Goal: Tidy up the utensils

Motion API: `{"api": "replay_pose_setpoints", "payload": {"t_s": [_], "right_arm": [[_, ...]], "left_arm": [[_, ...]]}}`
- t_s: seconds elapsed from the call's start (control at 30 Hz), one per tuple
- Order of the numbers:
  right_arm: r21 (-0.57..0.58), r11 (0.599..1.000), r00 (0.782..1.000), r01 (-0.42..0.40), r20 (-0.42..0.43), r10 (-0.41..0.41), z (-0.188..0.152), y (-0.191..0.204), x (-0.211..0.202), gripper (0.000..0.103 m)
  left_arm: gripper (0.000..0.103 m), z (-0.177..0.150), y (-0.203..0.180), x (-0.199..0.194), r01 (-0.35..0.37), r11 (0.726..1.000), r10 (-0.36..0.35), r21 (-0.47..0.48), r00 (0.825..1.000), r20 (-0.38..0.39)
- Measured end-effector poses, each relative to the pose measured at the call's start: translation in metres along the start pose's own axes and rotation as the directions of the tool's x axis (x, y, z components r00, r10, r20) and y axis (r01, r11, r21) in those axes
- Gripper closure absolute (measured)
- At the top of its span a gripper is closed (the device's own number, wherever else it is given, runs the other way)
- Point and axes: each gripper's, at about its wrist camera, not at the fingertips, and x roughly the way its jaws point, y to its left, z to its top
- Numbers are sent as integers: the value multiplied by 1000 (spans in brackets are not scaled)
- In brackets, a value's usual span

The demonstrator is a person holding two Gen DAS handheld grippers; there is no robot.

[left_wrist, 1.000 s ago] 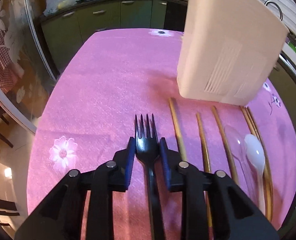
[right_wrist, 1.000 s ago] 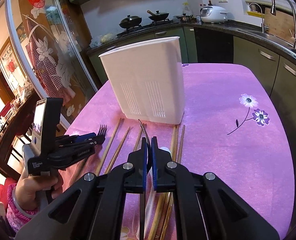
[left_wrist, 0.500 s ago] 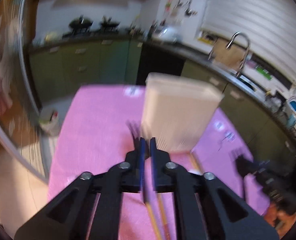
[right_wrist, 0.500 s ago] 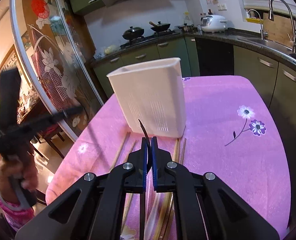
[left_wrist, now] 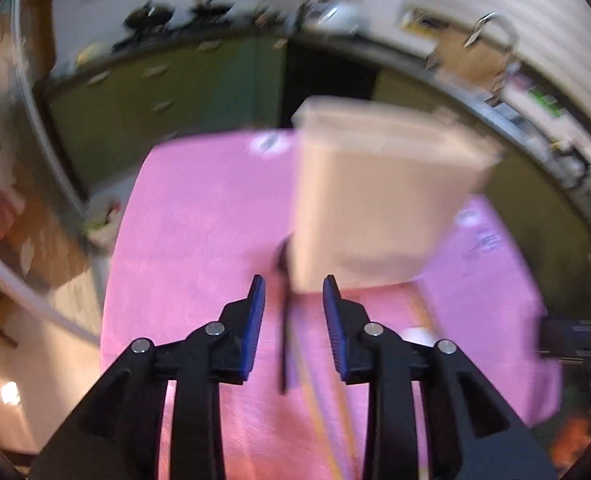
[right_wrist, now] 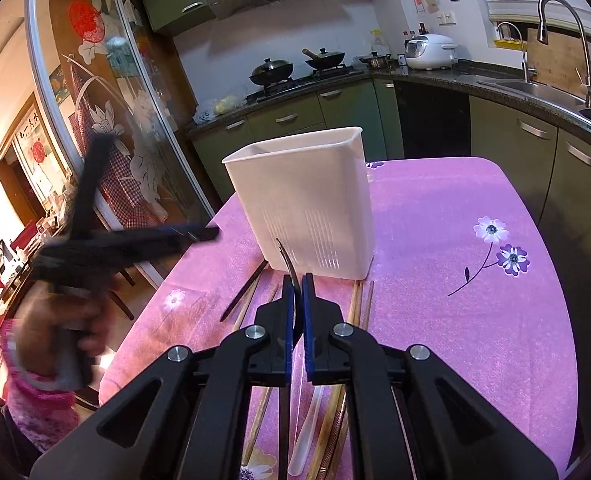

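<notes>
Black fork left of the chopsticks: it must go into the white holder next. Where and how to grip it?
Take the black fork by mid-handle, from above, jaws across its length. It seems to lie flat and thin on the tablecloth, with bare cloth on its left and chopsticks close on its right.

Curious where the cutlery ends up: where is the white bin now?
In the right wrist view, the white bin stands upright on the pink tablecloth, centre frame, just beyond the chopsticks' far ends.
</notes>
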Motion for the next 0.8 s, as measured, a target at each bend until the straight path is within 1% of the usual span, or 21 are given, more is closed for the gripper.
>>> {"api": "replay_pose_setpoints", "payload": {"t_s": [0.03, 0.07, 0.17, 0.23, 0.33, 0.43, 0.47, 0.53, 0.57, 0.6, 0.67, 0.73, 0.77, 0.8], "right_arm": [[0, 1000, 1000, 1, -1, -1, 0, -1, 0, 98], [1, 1000, 1000, 1, -1, -1, 0, -1, 0, 98], [7, 1000, 1000, 7, -3, -7, 1, -4, 0, 98], [11, 1000, 1000, 9, -4, -9, 1, -7, 0, 98], [15, 1000, 1000, 5, -1, -5, 2, -10, 0, 98], [15, 999, 999, -31, 26, 31, 13, -11, -3, 98], [8, 999, 998, -39, 41, 38, 19, -10, -5, 98], [-25, 998, 992, -57, 111, 59, 42, -4, -14, 98], [-37, 998, 988, -57, 140, 62, 52, -1, -17, 98], [-56, 997, 979, -54, 192, 64, 68, 4, -20, 98], [-76, 996, 961, -46, 269, 65, 93, 10, -22, 98], [-74, 997, 932, -18, 360, 43, 123, 14, -18, 98], [-69, 998, 921, -5, 389, 31, 133, 15, -15, 98], [-60, 998, 901, 14, 433, 13, 145, 15, -10, 98]], "left_arm": [[74, -1, 3, 15, -17, 1000, 17, -2, 1000, -25], [75, -1, 4, 23, -16, 1000, 16, -2, 999, -36], [74, 1, 6, 51, 24, 1000, -24, 3, 996, -82], [74, -1, 4, 57, 44, 999, -42, 29, 996, -76], [74, -6, 5, 56, 75, 996, -72, 46, 995, -73], [74, -6, 9, 49, 67, 996, -64, 54, 996, -60], [74, -7, 11, 43, 68, 997, -66, 48, 997, -51], [73, -7, 16, 31, 70, 997, -70, 26, 997, -15], [71, -7, 18, 23, 65, 998, -65, 17, 998, 13], [69, -6, 19, 18, 61, 998, -61, 18, 998, 29], [69, -5, 17, 8, 55, 998, -56, 28, 997, 51], [69, -5, 17, 1, 53, 998, -56, 39, 997, 60], [69, -5, 19, -1, 55, 998, -58, 39, 997, 60], [68, -5, 19, -4, 56, 998, -59, 39, 996, 62]]}}
